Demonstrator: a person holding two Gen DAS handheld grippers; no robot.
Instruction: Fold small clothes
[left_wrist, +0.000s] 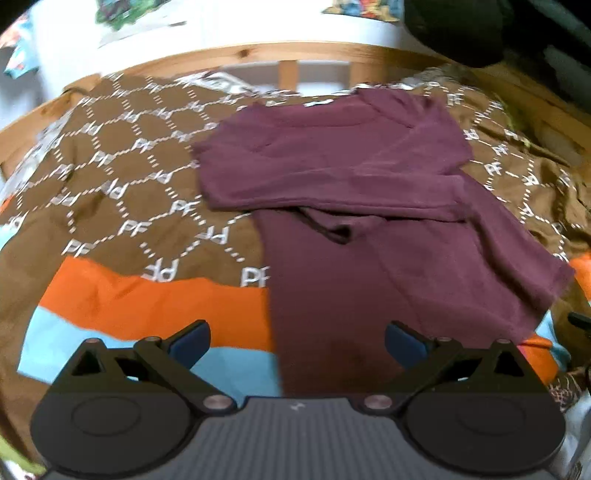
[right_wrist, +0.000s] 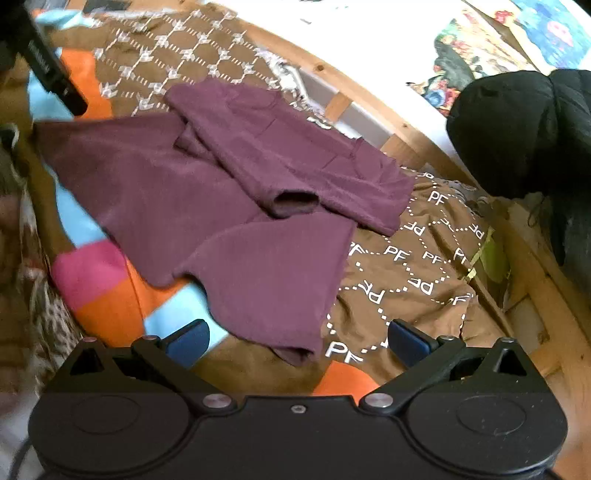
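Observation:
A maroon long-sleeved top (left_wrist: 354, 236) lies on the patterned blanket (left_wrist: 122, 177), its upper part and one sleeve folded across the body. My left gripper (left_wrist: 297, 345) hangs open just above the near hem, nothing between its blue pads (left_wrist: 190, 345). In the right wrist view the same top (right_wrist: 207, 192) spreads ahead, one sleeve cuff (right_wrist: 295, 201) lying over the middle and a loose sleeve (right_wrist: 273, 280) reaching toward me. My right gripper (right_wrist: 297, 345) is open above that sleeve's end, holding nothing. The left gripper's dark body (right_wrist: 51, 70) shows at the upper left.
The brown blanket (right_wrist: 417, 266) with white "PF" marks and orange, blue and pink bands covers a bed. A wooden bed rail (left_wrist: 288, 55) runs along the far side. A black jacket (right_wrist: 524, 133) sits by the rail at the right. Colourful pictures (right_wrist: 480, 48) lie beyond.

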